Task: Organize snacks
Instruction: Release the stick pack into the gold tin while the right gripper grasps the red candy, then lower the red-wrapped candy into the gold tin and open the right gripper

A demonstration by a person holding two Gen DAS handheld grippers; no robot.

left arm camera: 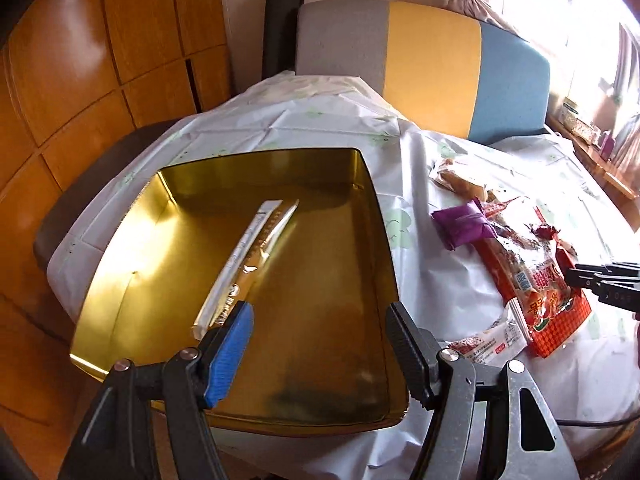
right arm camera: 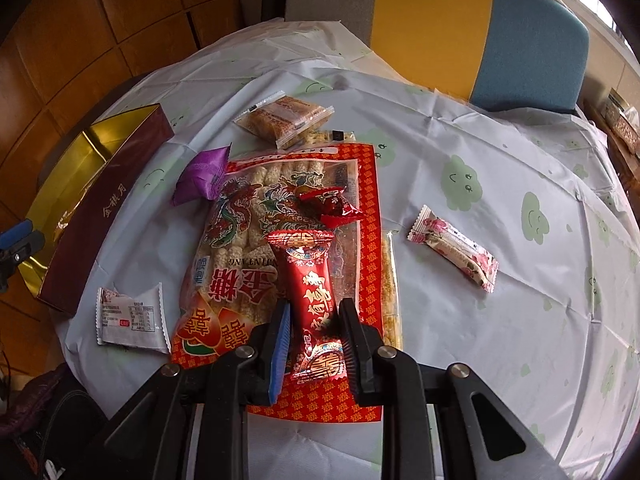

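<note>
In the left wrist view, the left gripper [left arm camera: 320, 328] hangs over the near part of a gold tin [left arm camera: 344, 280], its jaws spread wide with nothing between them. A long clear stick pack [left arm camera: 248, 256] lies slanted on the tin's floor, its near end just beside the blue finger [left arm camera: 236, 344]. To the right of the tin, on the white cloth [left arm camera: 304, 124], sit a purple packet [left arm camera: 464, 224], a big red bag [left arm camera: 536, 280] and a small white sachet [left arm camera: 490, 344]. The right gripper [left arm camera: 600, 280] enters from the right edge above the red bag (too little of it shows here to judge its jaws).

In the right wrist view, the right gripper [right arm camera: 314, 328] is clamped on a red candy pack [right arm camera: 312, 292], which stands out forward above the big red bag [right arm camera: 280, 240]. A small red sweet [right arm camera: 328, 206] lies on that bag. The purple packet [right arm camera: 204, 174] touches the bag's far left corner, a brown cracker pack [right arm camera: 286, 118] lies beyond it, and the white sachet [right arm camera: 130, 314] sits to its left. A floral bar [right arm camera: 454, 248] lies apart on the right. The tin [right arm camera: 104, 208], maroon outside, stands at the left edge, with the left gripper [right arm camera: 16, 248] beside it.
</note>
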